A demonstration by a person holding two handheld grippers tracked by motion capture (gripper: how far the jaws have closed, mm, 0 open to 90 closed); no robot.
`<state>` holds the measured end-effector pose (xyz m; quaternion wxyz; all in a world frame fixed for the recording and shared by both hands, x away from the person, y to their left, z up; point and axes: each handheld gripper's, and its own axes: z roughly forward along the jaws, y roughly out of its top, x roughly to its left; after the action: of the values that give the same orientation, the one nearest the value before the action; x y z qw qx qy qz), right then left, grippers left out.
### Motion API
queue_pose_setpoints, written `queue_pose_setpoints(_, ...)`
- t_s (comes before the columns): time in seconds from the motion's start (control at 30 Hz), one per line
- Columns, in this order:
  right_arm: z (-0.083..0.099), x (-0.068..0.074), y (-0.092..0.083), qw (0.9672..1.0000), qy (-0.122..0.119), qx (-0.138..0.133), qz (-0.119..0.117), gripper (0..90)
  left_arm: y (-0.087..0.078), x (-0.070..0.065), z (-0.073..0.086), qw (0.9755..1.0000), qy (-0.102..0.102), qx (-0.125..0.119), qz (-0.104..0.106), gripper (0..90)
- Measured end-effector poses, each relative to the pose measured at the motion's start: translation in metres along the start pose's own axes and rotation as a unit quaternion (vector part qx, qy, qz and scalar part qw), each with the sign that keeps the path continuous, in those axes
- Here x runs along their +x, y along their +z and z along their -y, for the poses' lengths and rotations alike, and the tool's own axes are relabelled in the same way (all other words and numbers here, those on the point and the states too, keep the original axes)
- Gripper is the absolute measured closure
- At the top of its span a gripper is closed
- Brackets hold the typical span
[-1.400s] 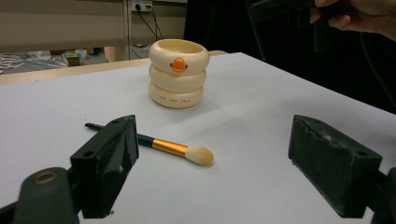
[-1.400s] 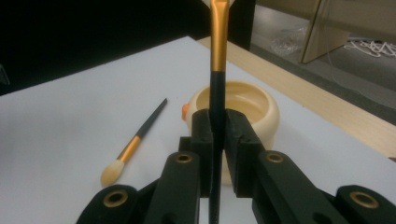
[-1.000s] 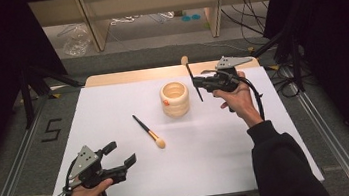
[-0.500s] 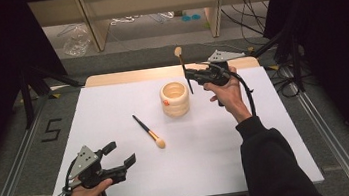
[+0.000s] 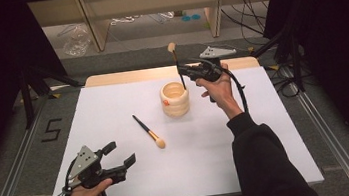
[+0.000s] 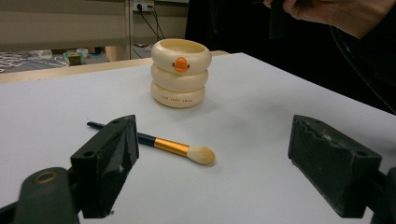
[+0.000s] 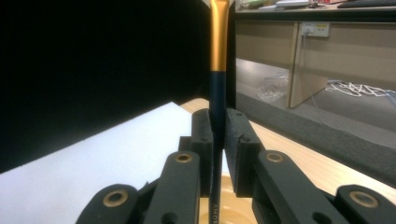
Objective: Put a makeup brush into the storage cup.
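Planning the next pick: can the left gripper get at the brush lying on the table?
Probably yes. The left gripper is open, and in its own view the brush lies flat on the white table just beyond its jaws, apart from the cup, with nothing between.

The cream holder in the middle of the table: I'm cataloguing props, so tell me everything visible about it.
The cream holder looks like three stacked rounded rings of smooth, glossy material, perhaps plastic or ceramic. It has an open top, a small orange duck-bill emblem on the upper ring and tiny lettering, too small to read, on the lowest. It stands upright on the white table, apart from the brush lying nearer the person. The right gripper holds a second brush upright over its opening, the handle's lower end at the opening.
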<state>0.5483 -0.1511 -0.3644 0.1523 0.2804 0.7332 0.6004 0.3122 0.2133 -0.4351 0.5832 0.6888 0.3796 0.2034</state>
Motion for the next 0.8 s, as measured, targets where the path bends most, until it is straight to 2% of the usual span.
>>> queue_pose_setpoints(0.07,-0.001,-0.001,0.005,0.9999,-0.005,-0.012,-0.001,83.4,0.000,0.000,0.000,1.0000,0.000,0.000,0.000,15.8)
queue_pose_setpoints(0.13,-0.003,-0.001,0.007,0.9999,-0.009,-0.011,0.005,83.3,0.000,0.000,0.000,1.0000,0.000,-0.001,-0.001,15.8)
queue_pose_setpoints(0.27,-0.001,-0.001,0.011,1.0000,0.004,-0.004,0.003,83.3,0.000,0.000,0.000,1.0000,0.000,-0.001,-0.002,15.8)
queue_pose_setpoints(0.3,0.000,-0.001,0.013,0.9999,0.006,-0.012,0.006,83.4,0.000,0.000,0.000,1.0000,0.000,-0.001,-0.002,15.8)
queue_pose_setpoints(0.43,0.003,-0.003,0.016,0.9999,0.010,-0.007,0.006,83.4,0.000,0.000,0.000,1.0000,0.000,0.000,-0.002,15.8)
queue_pose_setpoints(0.47,0.004,-0.004,0.017,0.9999,0.003,-0.009,0.007,83.3,0.000,0.000,0.000,1.0000,0.000,0.000,-0.002,15.8)
queue_pose_setpoints(0.63,0.007,-0.005,0.022,0.9999,0.014,-0.004,0.008,83.3,0.000,0.000,0.000,1.0000,-0.001,0.000,-0.001,15.8)
queue_pose_setpoints(0.8,0.011,-0.006,0.028,0.9999,0.013,-0.006,0.007,83.3,0.000,0.001,0.000,1.0000,-0.001,0.000,-0.002,15.8)
